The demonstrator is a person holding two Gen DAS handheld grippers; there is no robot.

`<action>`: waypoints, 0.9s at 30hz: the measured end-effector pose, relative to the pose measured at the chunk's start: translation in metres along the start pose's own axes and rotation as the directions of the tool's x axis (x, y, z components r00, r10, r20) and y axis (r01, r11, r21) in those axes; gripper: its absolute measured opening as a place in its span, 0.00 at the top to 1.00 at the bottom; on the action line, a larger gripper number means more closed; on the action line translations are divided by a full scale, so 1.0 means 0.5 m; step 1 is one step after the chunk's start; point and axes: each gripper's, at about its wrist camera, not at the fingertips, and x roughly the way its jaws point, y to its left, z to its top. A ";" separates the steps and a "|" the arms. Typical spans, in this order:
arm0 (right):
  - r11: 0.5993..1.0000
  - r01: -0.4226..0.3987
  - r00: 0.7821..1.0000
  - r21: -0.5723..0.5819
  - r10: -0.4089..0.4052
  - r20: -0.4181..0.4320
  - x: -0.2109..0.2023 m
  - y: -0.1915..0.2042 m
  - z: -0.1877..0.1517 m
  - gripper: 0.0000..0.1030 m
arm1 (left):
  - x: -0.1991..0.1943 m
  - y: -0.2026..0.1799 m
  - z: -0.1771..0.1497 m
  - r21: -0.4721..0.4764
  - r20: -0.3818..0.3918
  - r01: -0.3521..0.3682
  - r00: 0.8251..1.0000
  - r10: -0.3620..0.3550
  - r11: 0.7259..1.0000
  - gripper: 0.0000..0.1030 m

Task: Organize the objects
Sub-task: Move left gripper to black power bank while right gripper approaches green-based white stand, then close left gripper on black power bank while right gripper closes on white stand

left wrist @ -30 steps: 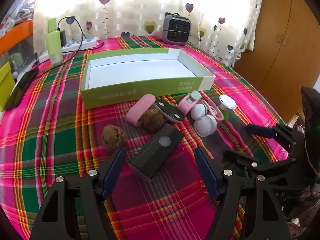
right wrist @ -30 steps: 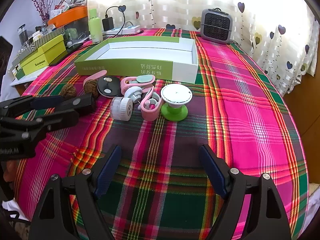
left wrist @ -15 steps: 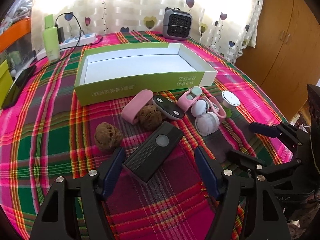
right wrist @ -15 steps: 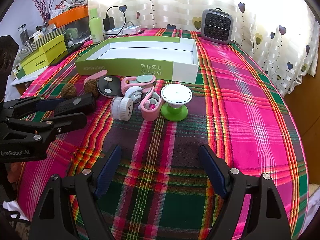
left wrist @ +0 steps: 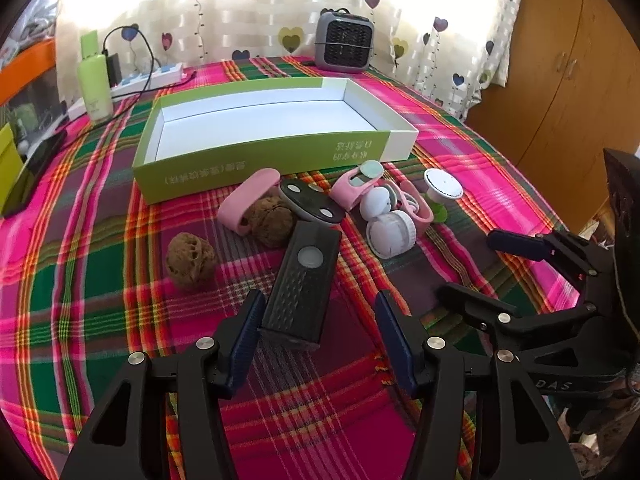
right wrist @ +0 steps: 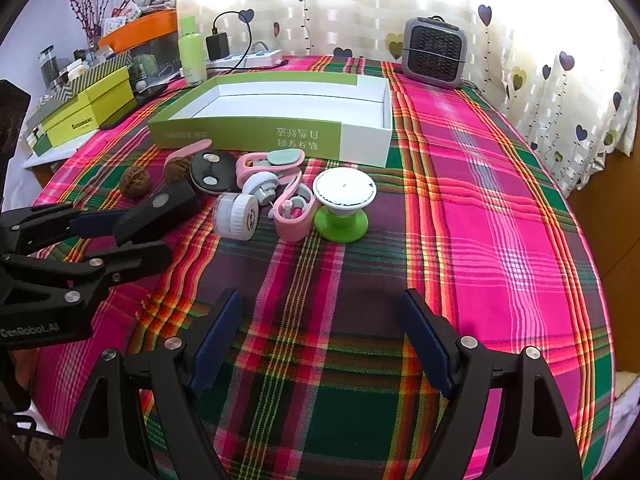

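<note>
The left gripper [left wrist: 316, 334] is sitting wide open around the bumpy black bar [left wrist: 302, 286], hiding its near end; the right gripper [right wrist: 320, 340] is gaping open too

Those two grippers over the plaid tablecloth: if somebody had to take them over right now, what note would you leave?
Left gripper: open, straddling the near end of the black rectangular device, not yet closed on it.
Right gripper: open, holding nothing, above bare plaid tablecloth.
Green and white box: nothing in it.
Lying in front of the box: two walnuts, a pink strap, a black oval disc, pink clips, a white round jar, and a white-topped green stand.
Done: nothing boxed.
Left: probably grip the black device first, box it, then the rest.
</note>
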 end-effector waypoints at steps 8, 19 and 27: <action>1.000 0.000 1.000 -0.001 0.000 0.000 0.000 0.000 0.000 0.22 | 0.010 -0.004 0.011 0.009 0.007 -0.036 0.999 0.036 0.999 0.54; 1.000 -0.004 1.000 -0.006 0.004 -0.005 0.001 -0.008 0.001 0.22 | 0.003 0.014 0.005 -0.050 0.009 -0.057 0.998 0.057 0.997 0.75; 1.000 -0.004 1.000 0.029 0.004 0.018 -0.004 -0.037 0.016 0.27 | -0.006 0.024 -0.007 -0.095 0.014 -0.064 0.998 0.066 0.993 0.75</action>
